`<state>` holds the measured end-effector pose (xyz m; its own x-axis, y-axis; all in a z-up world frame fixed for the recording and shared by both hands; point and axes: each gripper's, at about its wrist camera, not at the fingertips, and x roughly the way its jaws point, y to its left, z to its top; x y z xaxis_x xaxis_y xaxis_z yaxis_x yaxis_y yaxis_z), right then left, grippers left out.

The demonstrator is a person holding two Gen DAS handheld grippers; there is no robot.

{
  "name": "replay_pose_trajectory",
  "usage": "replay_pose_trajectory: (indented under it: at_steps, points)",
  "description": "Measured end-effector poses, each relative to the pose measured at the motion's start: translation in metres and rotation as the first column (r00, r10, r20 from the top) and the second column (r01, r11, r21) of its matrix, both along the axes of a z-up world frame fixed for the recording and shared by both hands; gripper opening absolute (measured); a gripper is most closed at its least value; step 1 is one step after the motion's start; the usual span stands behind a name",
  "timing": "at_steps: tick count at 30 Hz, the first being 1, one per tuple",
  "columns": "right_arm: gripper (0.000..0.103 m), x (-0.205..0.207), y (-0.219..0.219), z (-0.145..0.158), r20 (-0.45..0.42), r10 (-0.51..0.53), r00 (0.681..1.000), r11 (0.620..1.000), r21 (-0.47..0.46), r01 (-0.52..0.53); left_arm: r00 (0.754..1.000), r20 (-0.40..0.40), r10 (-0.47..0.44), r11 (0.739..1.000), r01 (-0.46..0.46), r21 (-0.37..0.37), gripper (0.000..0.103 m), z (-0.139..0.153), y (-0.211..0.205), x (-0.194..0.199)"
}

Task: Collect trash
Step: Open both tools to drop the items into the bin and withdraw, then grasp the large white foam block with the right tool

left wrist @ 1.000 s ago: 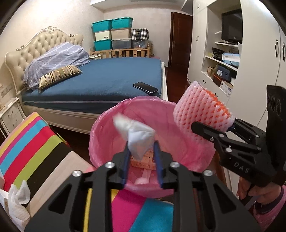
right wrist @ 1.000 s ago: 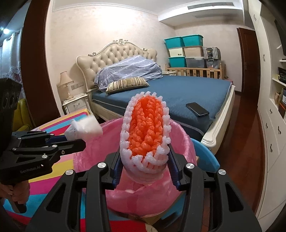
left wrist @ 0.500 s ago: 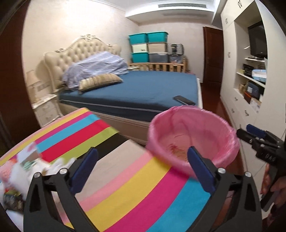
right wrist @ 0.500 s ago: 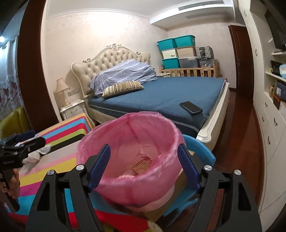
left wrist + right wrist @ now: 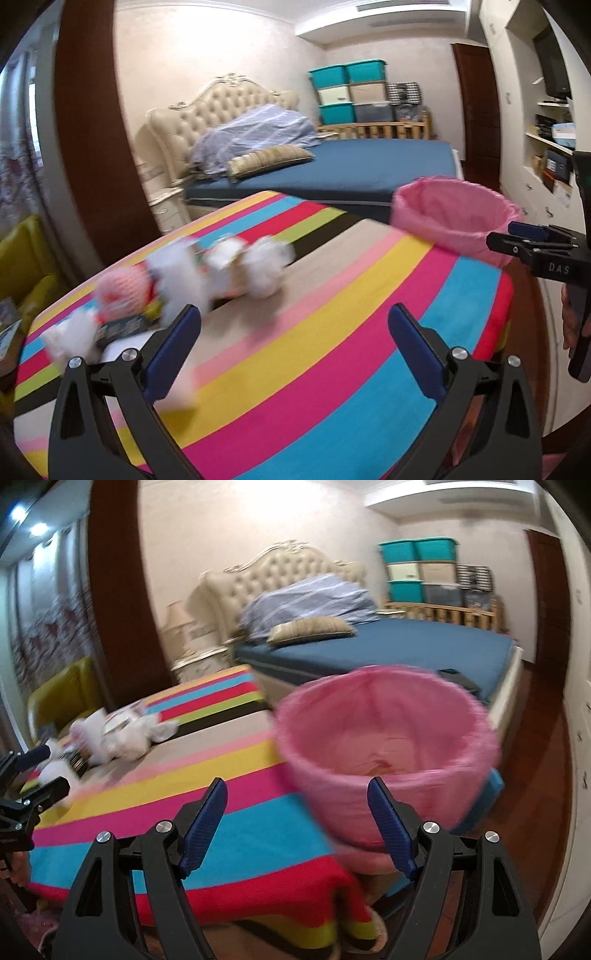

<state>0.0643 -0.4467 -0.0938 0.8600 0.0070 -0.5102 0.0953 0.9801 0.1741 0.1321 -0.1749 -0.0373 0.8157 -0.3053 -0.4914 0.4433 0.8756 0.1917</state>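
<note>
A bin lined with a pink bag (image 5: 454,218) stands off the right end of a striped table (image 5: 332,314); it fills the right wrist view (image 5: 388,746), with some trash inside. A blurred pile of trash (image 5: 207,273) lies on the table's left part: white tissues, a pink foam net (image 5: 122,291), wrappers. The pile also shows in the right wrist view (image 5: 122,734). My left gripper (image 5: 293,339) is open and empty above the table, right of the pile. My right gripper (image 5: 297,812) is open and empty at the table's end, just before the bin.
A bed with a blue sheet (image 5: 351,166) stands behind the table and bin. A yellow chair (image 5: 22,266) is at the left. White cupboards and shelves (image 5: 546,140) line the right wall. Wooden floor (image 5: 532,738) shows beside the bed.
Both grippers let go of the tissue and the foam net over the bin and opened. They have since swung left and back from the bin; the trash pile has come into view.
</note>
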Motion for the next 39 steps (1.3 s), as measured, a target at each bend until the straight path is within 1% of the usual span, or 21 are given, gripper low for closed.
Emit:
replay_pose_trajectory:
  at_steps: [3,6,8,11,16,19,24,26,30,31,34,37,39]
  points:
    - [0.075,0.011,0.035,0.003,-0.010,0.074,0.997,0.997,-0.024,-0.074,0.998,0.023,0.065,0.998,-0.065,-0.006,0.098,0.004,0.036,-0.009]
    - [0.076,0.019,0.070,0.006,-0.016,0.142,0.990,0.989,-0.045,-0.142,0.990,0.040,0.138,0.990,-0.138,-0.006,0.098,0.006,0.069,-0.013]
    - [0.076,0.024,0.092,0.008,-0.022,0.180,0.983,0.982,-0.052,-0.181,0.979,0.041,0.199,0.980,-0.199,-0.016,0.098,0.006,0.093,-0.011]
    - [0.076,0.028,0.123,0.008,-0.037,0.226,0.973,0.972,-0.054,-0.228,0.958,0.031,0.286,0.957,-0.285,-0.048,0.098,0.006,0.129,-0.007]
    - [0.079,0.036,0.170,0.008,-0.056,0.295,0.954,0.952,-0.067,-0.299,0.899,0.059,0.435,0.900,-0.433,-0.046,0.098,0.003,0.182,0.000]
    - [0.081,0.042,0.202,0.010,-0.070,0.347,0.935,0.934,-0.063,-0.351,0.857,0.072,0.511,0.860,-0.509,-0.047,0.098,0.003,0.211,0.003]
    - [0.084,0.051,0.261,0.011,-0.087,0.431,0.898,0.896,-0.073,-0.437,0.800,0.015,0.599,0.799,-0.597,-0.079,0.098,-0.006,0.261,0.005]
    - [0.084,0.055,0.283,0.011,-0.093,0.450,0.888,0.886,-0.076,-0.457,0.784,-0.007,0.621,0.780,-0.619,-0.093,0.098,-0.010,0.276,0.003]
    - [0.084,0.066,0.315,0.010,-0.109,0.457,0.883,0.884,-0.059,-0.464,0.765,-0.022,0.644,0.761,-0.642,-0.093,0.098,-0.020,0.289,0.001]
    - [0.084,0.069,0.320,0.010,-0.115,0.452,0.885,0.885,-0.065,-0.460,0.765,-0.035,0.643,0.760,-0.643,-0.092,0.098,-0.021,0.291,0.002]
    - [0.084,0.082,0.337,0.007,-0.144,0.423,0.895,0.898,-0.068,-0.435,0.772,-0.042,0.634,0.763,-0.634,-0.125,0.098,-0.020,0.297,-0.001]
    - [0.084,0.096,0.343,0.005,-0.170,0.392,0.904,0.913,-0.043,-0.405,0.766,-0.054,0.640,0.756,-0.641,-0.136,0.098,-0.020,0.300,-0.001]
    - [0.084,0.103,0.349,0.003,-0.188,0.371,0.909,0.921,-0.047,-0.386,0.764,-0.042,0.644,0.753,-0.642,-0.142,0.098,-0.019,0.299,-0.004]
